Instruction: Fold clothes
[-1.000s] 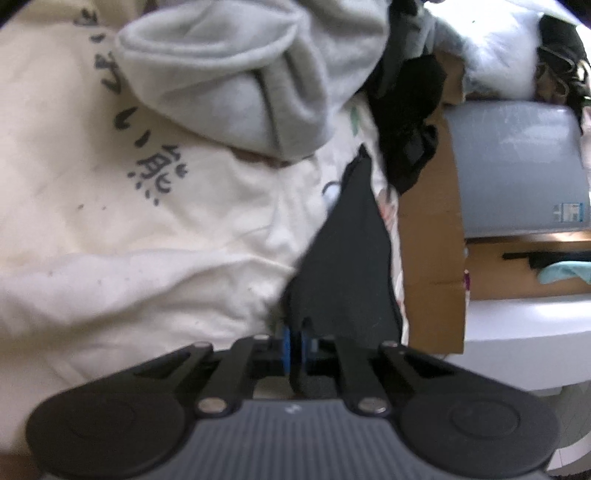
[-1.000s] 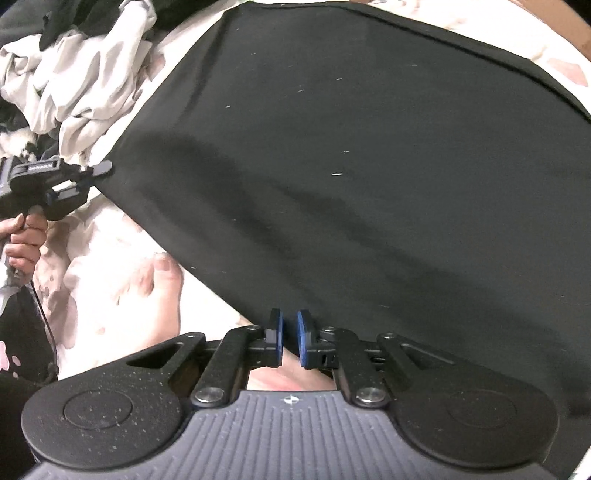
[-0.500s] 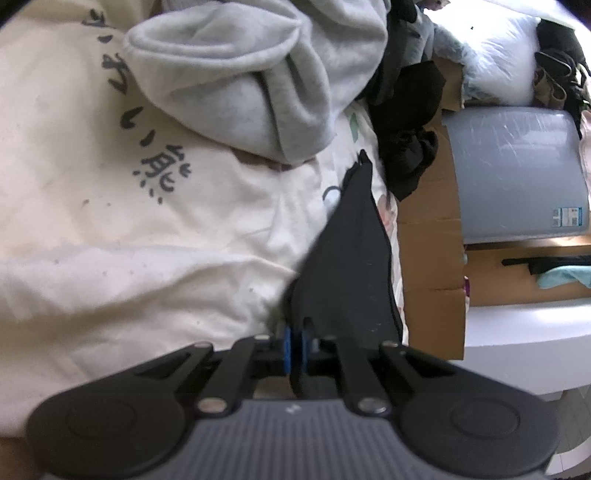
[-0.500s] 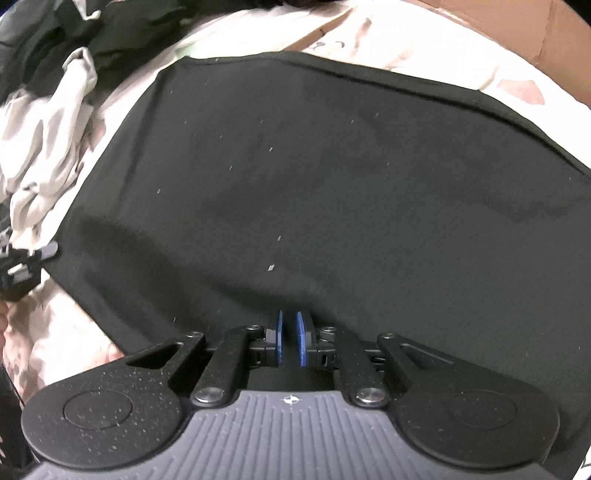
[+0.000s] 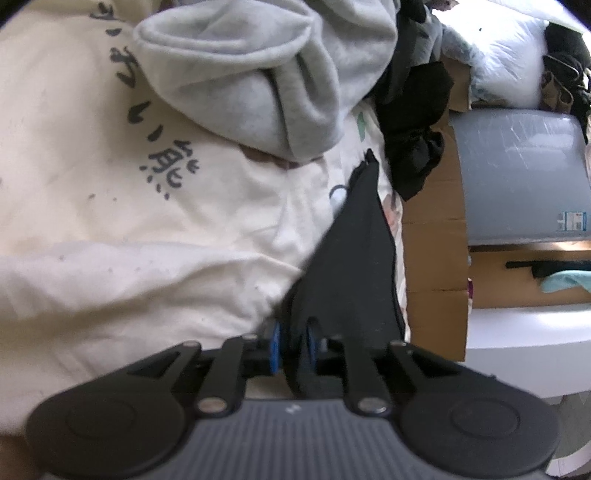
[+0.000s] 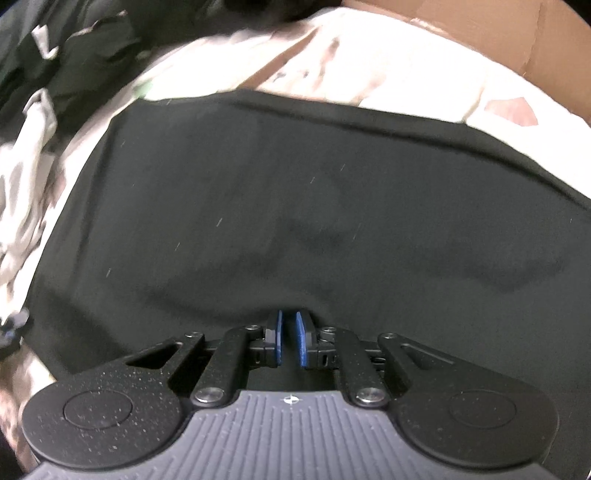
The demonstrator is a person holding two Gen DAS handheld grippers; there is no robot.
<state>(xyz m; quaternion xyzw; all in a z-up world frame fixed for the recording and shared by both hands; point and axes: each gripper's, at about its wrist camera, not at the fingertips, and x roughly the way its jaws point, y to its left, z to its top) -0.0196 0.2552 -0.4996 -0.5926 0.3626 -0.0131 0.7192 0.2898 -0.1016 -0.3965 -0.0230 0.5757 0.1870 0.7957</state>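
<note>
Left wrist view: risk first. The left gripper [image 5: 291, 349] is opening with the corner of the black garment [image 5: 354, 258] between its blue pads [image 5: 274, 350]. If cloth snags on a pad, pulling away will likely drag the fold crooked; the cream sweatshirt [image 5: 129, 221] and grey hoodie [image 5: 258, 74] just beside could get caught too. From the right wrist, the black garment [image 6: 295, 203] lies spread flat on the printed sheet [image 6: 369, 66], cardboard box [image 6: 480, 29] behind. The right gripper [image 6: 289, 338] shows a narrow gap, pads at the near hem; I cannot tell whether they pinch it. If not, the hem probably slips mid-fold.
</note>
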